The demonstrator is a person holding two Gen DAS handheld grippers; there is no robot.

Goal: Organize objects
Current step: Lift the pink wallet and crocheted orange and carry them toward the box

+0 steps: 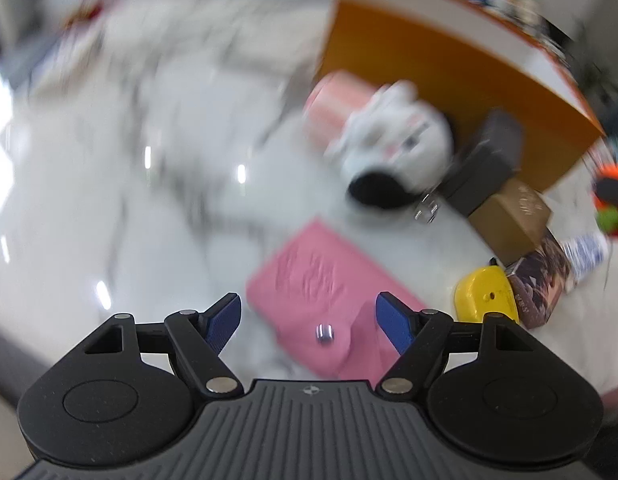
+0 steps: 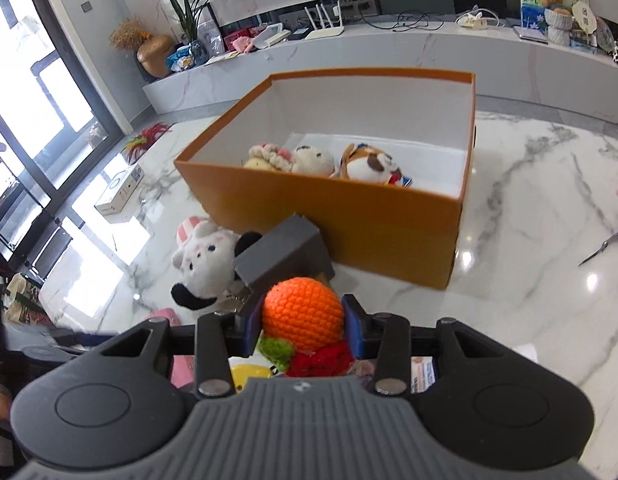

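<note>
Three plush toys (image 2: 325, 162) are seen inside the open orange box (image 2: 349, 216) on the marble floor (image 2: 529, 200). An orange crocheted ball (image 2: 303, 314) is clamped betw. the fingers of the right gripper (image 2: 303, 326), just in front of the box. The left gripper (image 1: 309, 318) is spread wide w/ nothing held, above a pink pouch (image 1: 325, 292); a white plush (image 1: 393, 136) lies beyond, by the box.

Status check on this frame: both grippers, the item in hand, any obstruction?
Right gripper shut on orange crochet toy. Left gripper open, empty, above pink pouch. Grey box stands between toy and orange box.
</note>
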